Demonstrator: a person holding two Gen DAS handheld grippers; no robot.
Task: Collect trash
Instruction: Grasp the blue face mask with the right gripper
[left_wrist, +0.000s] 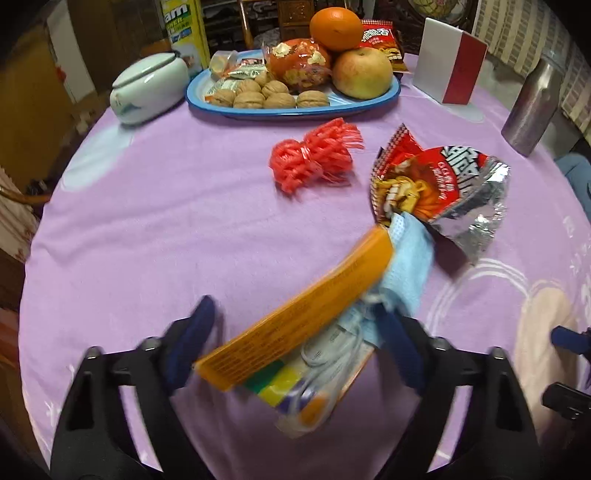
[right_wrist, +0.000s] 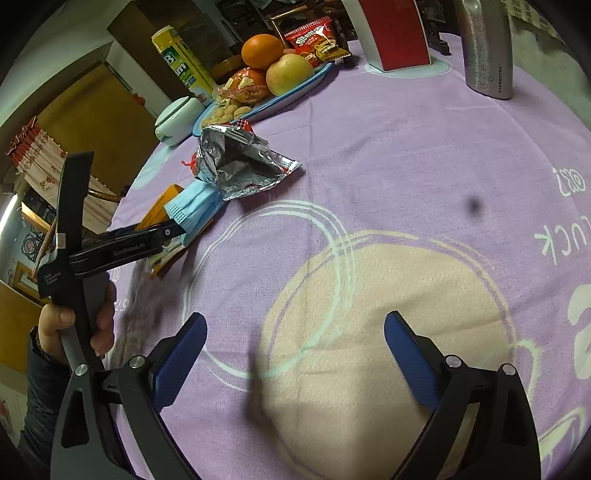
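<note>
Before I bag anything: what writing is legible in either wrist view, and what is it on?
"STARBUCKS": steel tumbler, low on its side.
"GenRoboT.AI" or similar, last letters unsure: arm of the left tongs.
"LUCK", upside down and partly cut off: purple tablecloth.
"am": yellow box; its smaller print is unreadable.
Chinese characters: opened snack wrapper; I cannot read them.
Orange box: print blurred.

Box (left_wrist: 295, 321) on tablecloth (left_wrist: 147, 221), mask (left_wrist: 406, 258) on it, wrapper (left_wrist: 443, 184) behind, tray (left_wrist: 207, 99) beyond.

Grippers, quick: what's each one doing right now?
Left gripper: open around the orange box and blue mask, not clamped.
Right gripper: open, empty.
</note>
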